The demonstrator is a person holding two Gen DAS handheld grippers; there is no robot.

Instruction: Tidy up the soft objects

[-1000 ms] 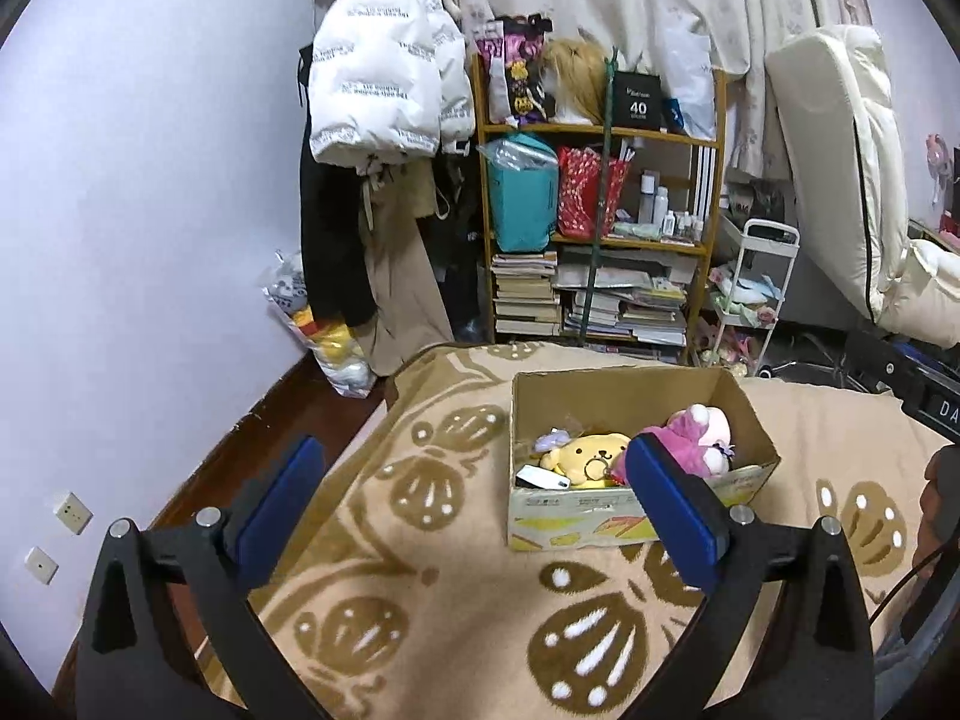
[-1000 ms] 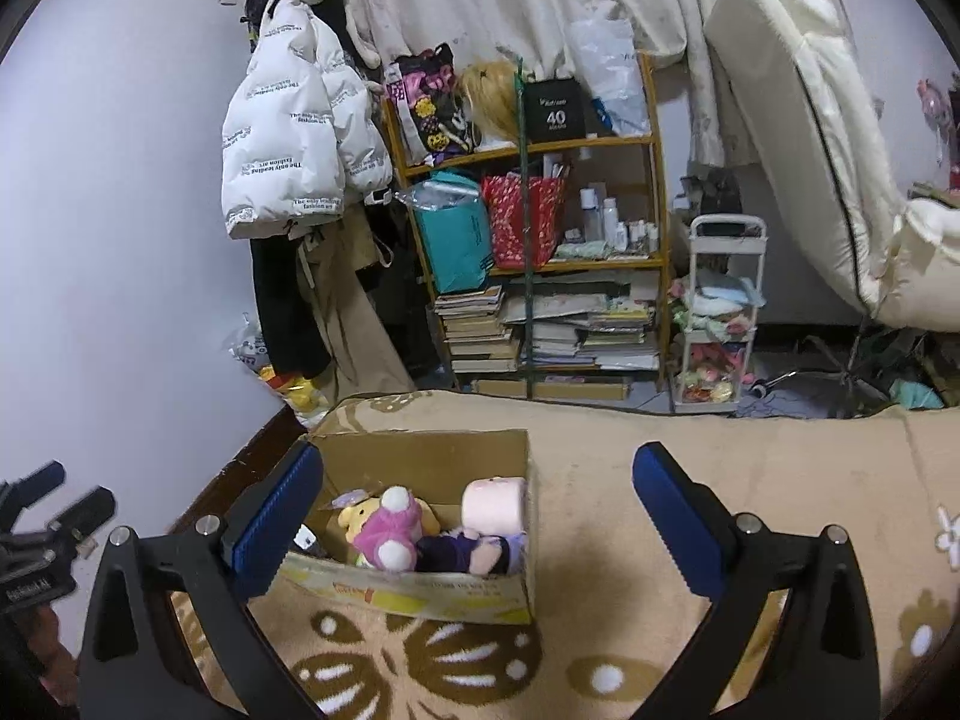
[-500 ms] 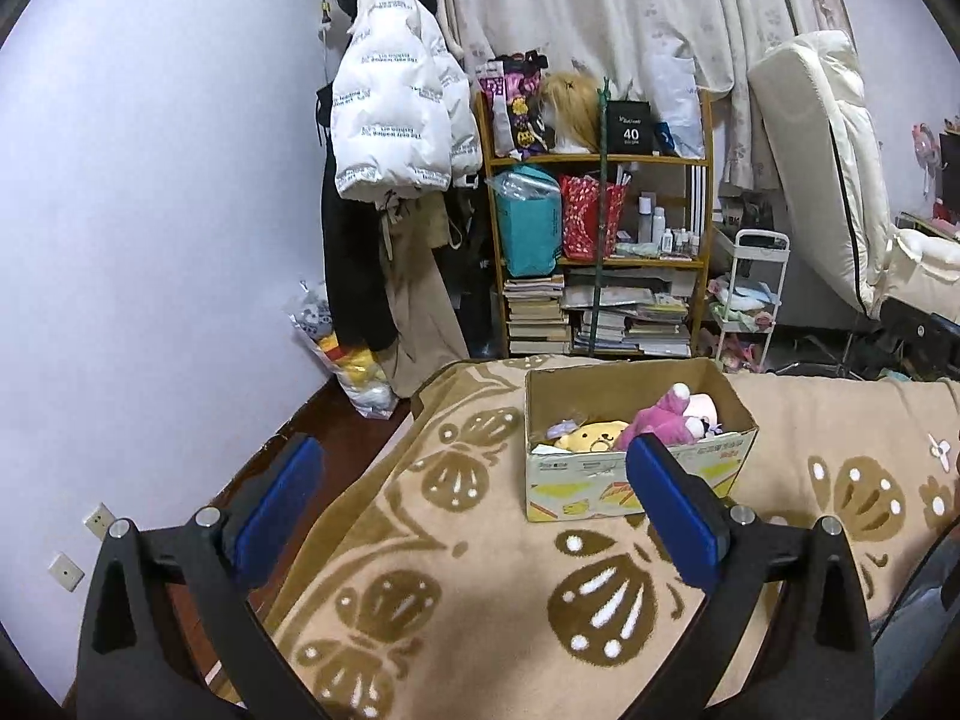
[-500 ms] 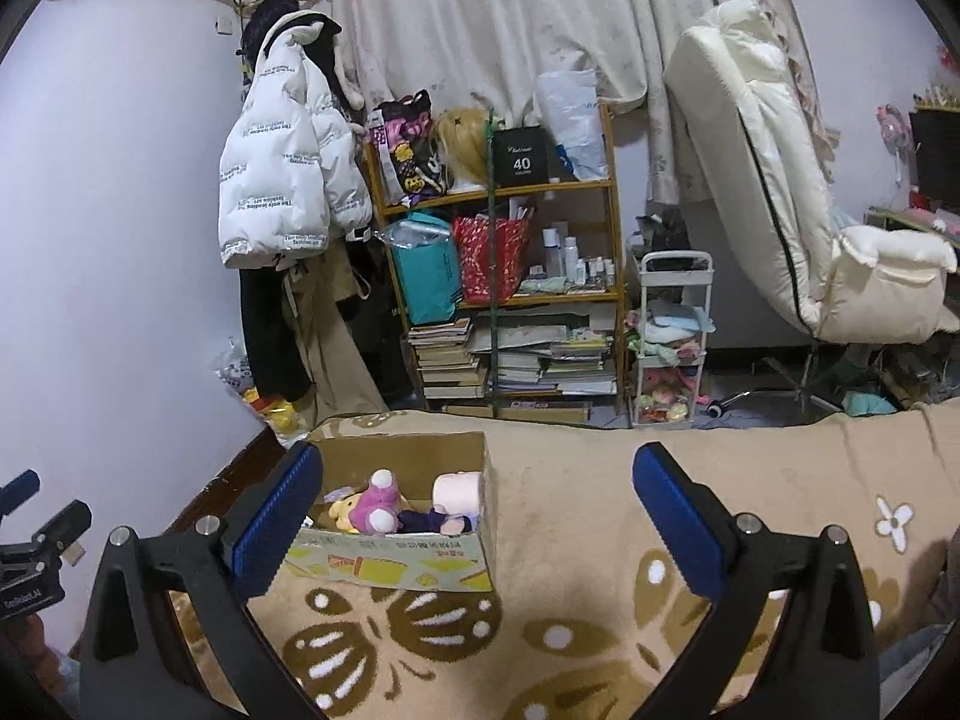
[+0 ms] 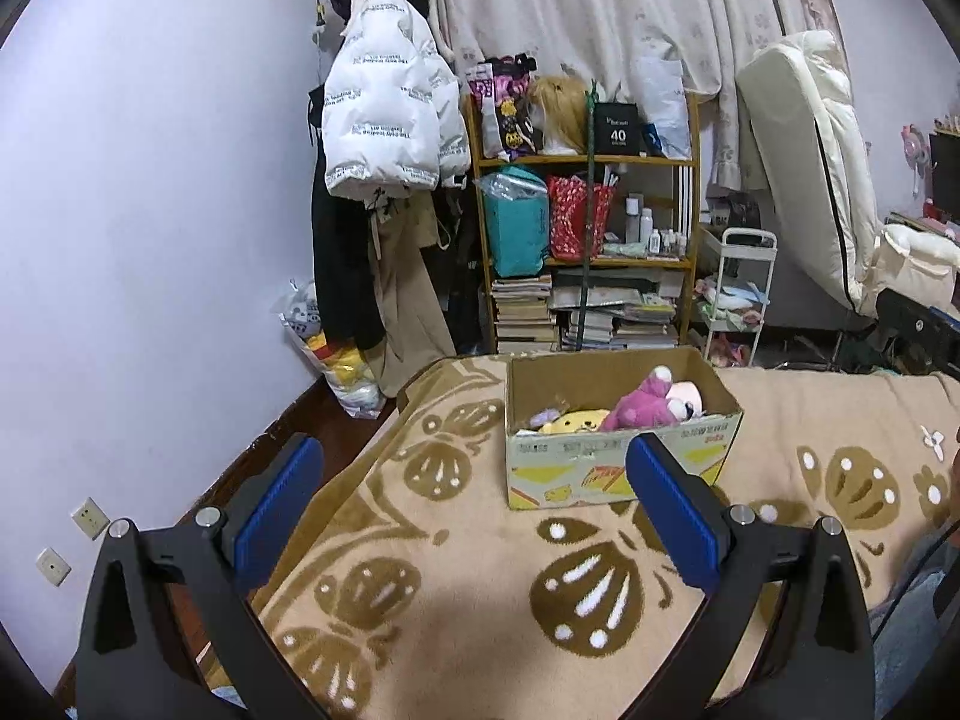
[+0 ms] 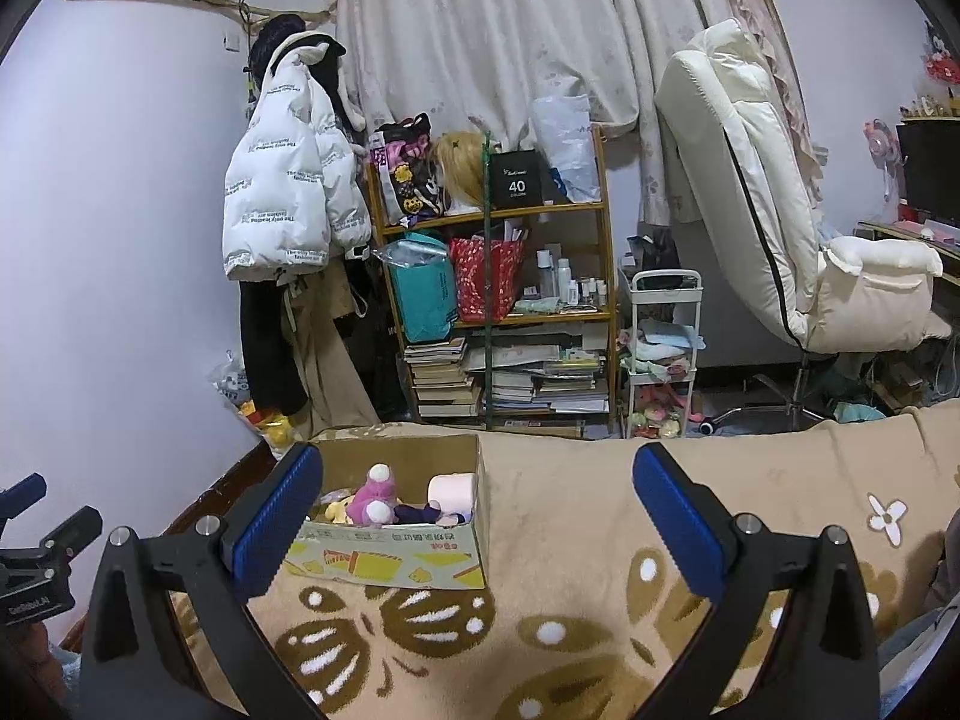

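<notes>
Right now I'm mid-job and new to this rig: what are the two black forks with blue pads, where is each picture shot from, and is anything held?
Each fork is a hand-held gripper carried by a person, with a camera looking along its jaws. One picture looks out from the left gripper, the other from the right gripper. Both have jaws wide apart and hold nothing. Ahead, on a tan patterned blanket, sits an open cardboard box containing a pink plush, a yellow plush and a pale pink roll. The blanket around the box shows no other loose toys.
</notes>
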